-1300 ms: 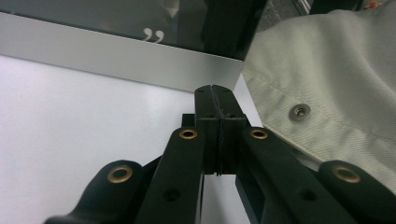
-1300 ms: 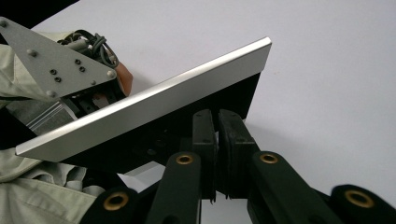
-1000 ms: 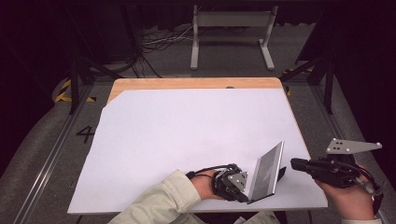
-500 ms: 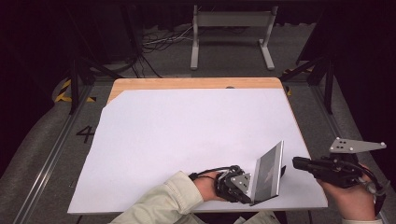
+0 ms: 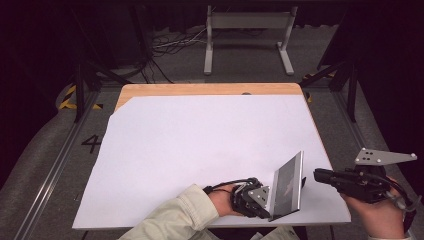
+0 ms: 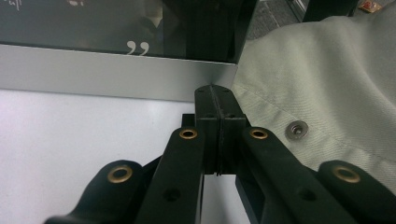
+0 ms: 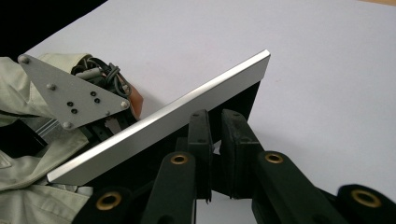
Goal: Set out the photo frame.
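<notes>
My left gripper [image 5: 260, 202], jaws pressed together, pinches the thin silver-edged dark panel [image 5: 287, 186] at the near right; my right gripper [image 5: 320, 176], jaws slightly parted and empty, lies just right.

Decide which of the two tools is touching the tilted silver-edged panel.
The left tool, at the panel's near lower corner, touches it. The right tool hangs apart, off the table's right edge.

Bright, even overhead light on the white table [image 5: 200, 145], dark surroundings, softly blurred close fingers [image 6: 187, 177].
</notes>
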